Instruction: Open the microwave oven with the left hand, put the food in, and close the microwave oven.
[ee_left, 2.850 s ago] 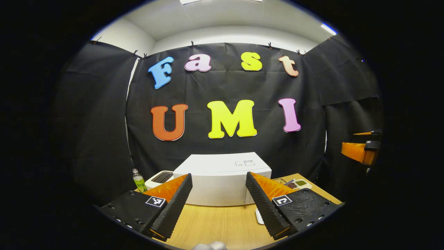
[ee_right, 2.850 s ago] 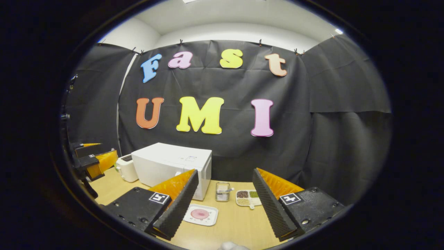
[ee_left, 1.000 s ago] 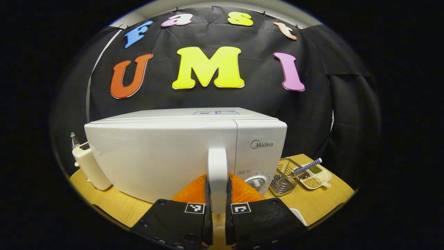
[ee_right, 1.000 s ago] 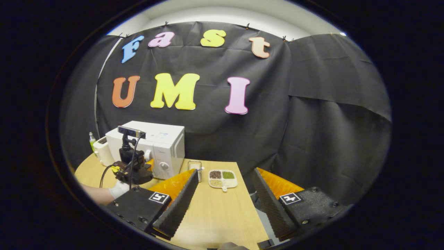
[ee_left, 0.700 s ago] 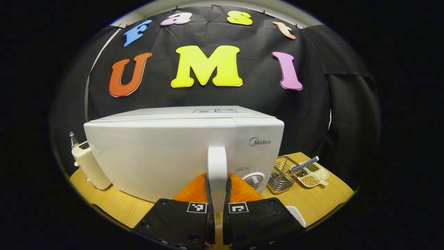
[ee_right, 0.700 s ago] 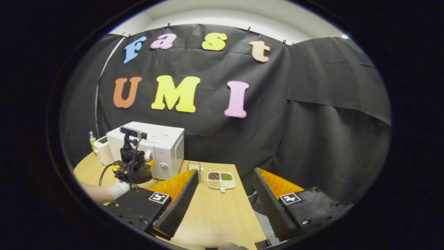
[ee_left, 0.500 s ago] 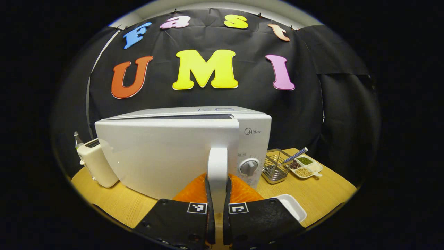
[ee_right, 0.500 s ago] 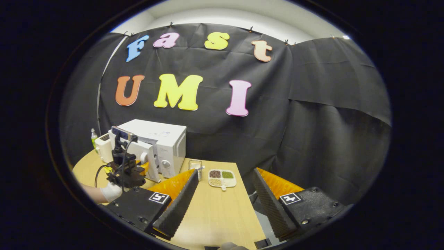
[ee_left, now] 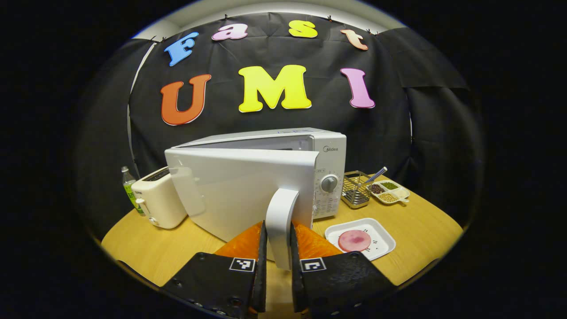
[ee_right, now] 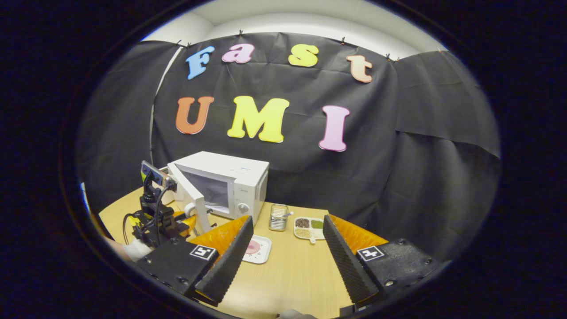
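Your left gripper (ee_left: pixel 275 248) pinches the white handle (ee_left: pixel 280 221) of the white microwave oven's door (ee_left: pixel 239 186), which is partly open. Your right gripper (ee_right: pixel 285 248) is spread, empty. The pink round food (ee_left: pixel 354 240) waits on its white square plate (ee_left: pixel 383 241), right of the microwave; loading and closing remain.

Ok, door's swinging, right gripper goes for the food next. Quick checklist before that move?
1. Left gripper clamped on the white door handle: ok.
2. White microwave oven door open enough for the plate: cannot tell; it stands partly open.
3. Oven cavity free: cannot tell, mostly hidden.
4. Right gripper open, holding nothing: ok.
5. Pink round food lying on the white square plate, uncovered: ok.
6. Wooden table bare between right gripper and plate: ok.
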`<state>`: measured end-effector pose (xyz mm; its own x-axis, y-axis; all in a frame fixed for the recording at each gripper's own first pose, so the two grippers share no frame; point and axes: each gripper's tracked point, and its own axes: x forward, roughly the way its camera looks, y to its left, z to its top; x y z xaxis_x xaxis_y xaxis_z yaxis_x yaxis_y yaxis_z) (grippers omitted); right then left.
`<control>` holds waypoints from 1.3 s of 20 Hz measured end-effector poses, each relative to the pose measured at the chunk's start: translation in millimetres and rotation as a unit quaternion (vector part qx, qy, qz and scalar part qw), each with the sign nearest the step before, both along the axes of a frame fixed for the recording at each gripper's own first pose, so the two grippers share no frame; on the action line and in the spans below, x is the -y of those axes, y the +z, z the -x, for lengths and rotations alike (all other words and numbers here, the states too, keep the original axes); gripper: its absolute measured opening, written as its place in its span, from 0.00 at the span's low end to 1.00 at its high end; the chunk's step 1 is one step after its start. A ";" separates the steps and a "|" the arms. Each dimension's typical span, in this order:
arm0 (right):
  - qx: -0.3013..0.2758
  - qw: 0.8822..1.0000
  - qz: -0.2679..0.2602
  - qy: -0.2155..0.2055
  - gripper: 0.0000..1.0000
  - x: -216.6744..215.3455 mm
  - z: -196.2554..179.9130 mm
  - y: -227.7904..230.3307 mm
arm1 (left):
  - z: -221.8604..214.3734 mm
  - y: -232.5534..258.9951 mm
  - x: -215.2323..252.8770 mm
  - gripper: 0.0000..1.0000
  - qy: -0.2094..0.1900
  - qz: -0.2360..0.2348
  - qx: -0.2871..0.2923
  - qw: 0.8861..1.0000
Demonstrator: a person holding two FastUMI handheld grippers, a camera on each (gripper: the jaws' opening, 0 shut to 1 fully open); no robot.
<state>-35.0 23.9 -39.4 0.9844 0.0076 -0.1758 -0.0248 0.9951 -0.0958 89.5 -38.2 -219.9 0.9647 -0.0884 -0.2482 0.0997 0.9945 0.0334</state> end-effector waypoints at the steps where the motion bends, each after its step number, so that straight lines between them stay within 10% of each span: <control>1: 0.000 1.000 -0.001 0.007 1.00 -4.2 0.7 0.1 | 4.5 1.3 -4.4 0.26 0.002 -0.001 0.001 1.000; 3: 0.004 1.000 -0.002 0.019 0.96 -14.0 2.8 3.1 | 15.5 3.3 -19.6 0.28 0.015 -0.002 0.004 1.000; 5: 0.008 1.000 -0.004 0.028 0.96 -21.9 3.4 5.0 | 22.6 10.7 -36.9 0.49 0.029 -0.007 0.012 0.999; 6: 0.008 0.999 -0.006 0.032 1.00 -26.4 3.7 5.5 | 25.1 11.3 -44.5 0.78 0.031 -0.006 0.012 0.999; 7: 0.007 0.999 -0.010 0.035 1.00 -29.8 3.1 3.9 | 28.7 10.8 -49.2 0.68 0.032 -0.001 0.008 0.999; 10: 0.003 0.999 -0.019 0.042 1.00 -43.0 0.4 0.3 | 43.3 10.3 -66.3 0.93 0.041 -0.001 0.003 0.999; 26: -0.045 0.990 -0.051 0.122 0.96 -140.7 -22.5 -34.4 | 125.3 -7.8 -213.9 0.96 0.140 -0.021 -0.025 0.990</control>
<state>-12.5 164.5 -73.8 0.9314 0.2652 -0.2493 -0.2695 0.9628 0.0175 -35.8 175.7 -227.7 0.9365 0.1916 -0.2936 -0.1764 0.9813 0.0776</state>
